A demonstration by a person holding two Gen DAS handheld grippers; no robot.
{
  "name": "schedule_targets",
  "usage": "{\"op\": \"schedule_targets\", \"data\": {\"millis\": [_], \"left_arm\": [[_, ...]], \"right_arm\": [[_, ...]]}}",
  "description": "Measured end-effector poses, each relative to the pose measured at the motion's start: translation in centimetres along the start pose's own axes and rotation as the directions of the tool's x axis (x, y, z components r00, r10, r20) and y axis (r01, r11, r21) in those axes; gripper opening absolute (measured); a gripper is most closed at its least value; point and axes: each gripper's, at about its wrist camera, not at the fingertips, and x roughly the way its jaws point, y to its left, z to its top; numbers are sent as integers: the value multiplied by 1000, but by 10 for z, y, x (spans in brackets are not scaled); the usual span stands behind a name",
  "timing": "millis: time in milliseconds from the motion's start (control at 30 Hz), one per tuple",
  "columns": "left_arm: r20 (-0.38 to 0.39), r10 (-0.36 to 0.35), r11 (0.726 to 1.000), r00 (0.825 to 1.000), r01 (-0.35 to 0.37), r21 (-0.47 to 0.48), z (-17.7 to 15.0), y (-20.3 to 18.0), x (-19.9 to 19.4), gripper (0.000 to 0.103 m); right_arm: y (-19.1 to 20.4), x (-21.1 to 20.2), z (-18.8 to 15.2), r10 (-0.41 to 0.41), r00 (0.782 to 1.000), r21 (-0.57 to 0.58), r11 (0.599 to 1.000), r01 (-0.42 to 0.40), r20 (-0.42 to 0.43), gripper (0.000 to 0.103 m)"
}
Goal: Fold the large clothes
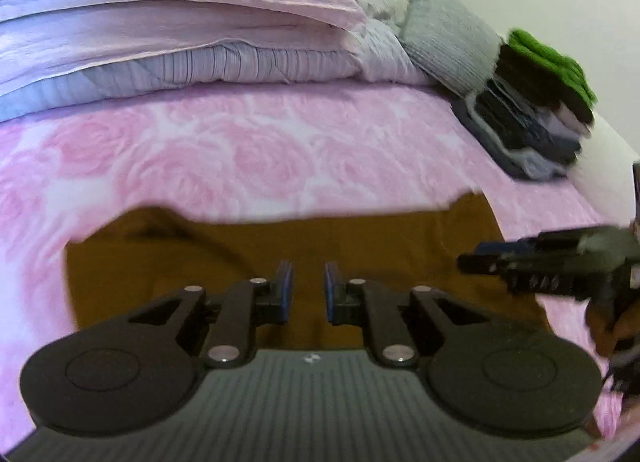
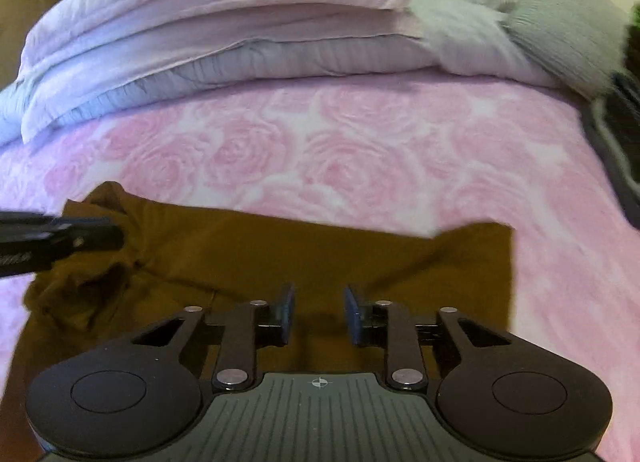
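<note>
Brown garment (image 1: 360, 254): lying spread on the bed, directly beneath both grippers; matt, medium-weight cloth; far edge running fairly straight, one far corner (image 2: 480, 238) squared off, the opposite end bunching into soft creases (image 2: 80, 282)

Left gripper (image 1: 308, 290): hovering over the middle of the garment; jaws standing narrowly apart, holding nothing; blue pads on black linkage arms

Right gripper (image 2: 318, 316): hovering over the garment near its squared corner; jaws standing moderately apart, holding nothing; both views are blurring, suggesting motion

Bedspread (image 2: 360, 149): pink, plush, embossed with a rose pattern; lying under and beyond the garment

Folded duvets (image 1: 180, 21): pale lilac and ribbed grey layers, stacked well beyond the garment

Stack of folded clothes (image 1: 532, 121): dark pieces with a fuzzy green top, sitting beyond the garment toward its right side

Risks, judged: jaws pinching plush bedspread together with the garment, since both are soft; the bunched end folding in crooked unless smoothed first; a single-layer grip letting the lower layer slide away
</note>
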Motion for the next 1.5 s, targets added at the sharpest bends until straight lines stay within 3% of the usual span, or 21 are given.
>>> {"op": "schedule_targets", "data": {"millis": [167,267,467,633,733,800,833,900,933,1033,1167,1267,1433,1500], "left_arm": [[-152,55,998,987,-49,46,-69,-1,-38,11],[-213,99,995,972,-90,50,-107,1,-67,11],[-290,114,993,950,-119,0,-170,-6,-139,11],[-373,146,984,916,-174,-42,-222,-16,-196,11],[-412,161,977,897,-204,-63,-233,-24,-219,11],[-421,160,973,893,-215,-87,-231,-26,-233,15],[-411,164,970,897,-224,-99,-227,-25,-237,18],[-382,169,964,909,-233,-128,-219,-19,-244,39],[-363,173,960,916,-239,-144,-216,-14,-246,40],[-350,181,949,919,-257,-185,-211,3,-243,40],[-369,96,942,925,-204,-268,-219,24,-233,40],[-398,21,934,917,-160,-320,-227,29,-214,39],[-386,-15,926,922,-133,-353,-237,37,-211,36],[-399,-29,929,917,-122,-349,-238,38,-210,36]], "right_arm": [[0,-33,-73,-96,985,-20,995,95,-142,33],[-2,-59,-121,-126,976,-4,992,127,-178,34],[-4,-128,-200,-99,964,24,994,108,-246,35],[-11,-171,-250,-41,941,52,997,63,-336,35],[-16,-186,-264,-11,919,45,998,32,-395,35],[-23,-198,-264,7,923,58,998,16,-386,35],[-28,-205,-261,23,931,73,997,4,-364,35],[-41,-213,-252,59,946,119,993,-21,-319,36],[-49,-214,-248,72,952,144,989,-30,-297,41],[-73,-210,-239,87,968,207,978,-38,-234,51],[-104,-195,-232,137,970,288,955,-75,-201,52],[-123,-182,-237,198,956,343,932,-115,-217,52],[-141,-170,-252,285,934,405,896,-180,-217,51],[-145,-168,-257,322,925,418,882,-217,-199,51]]}}
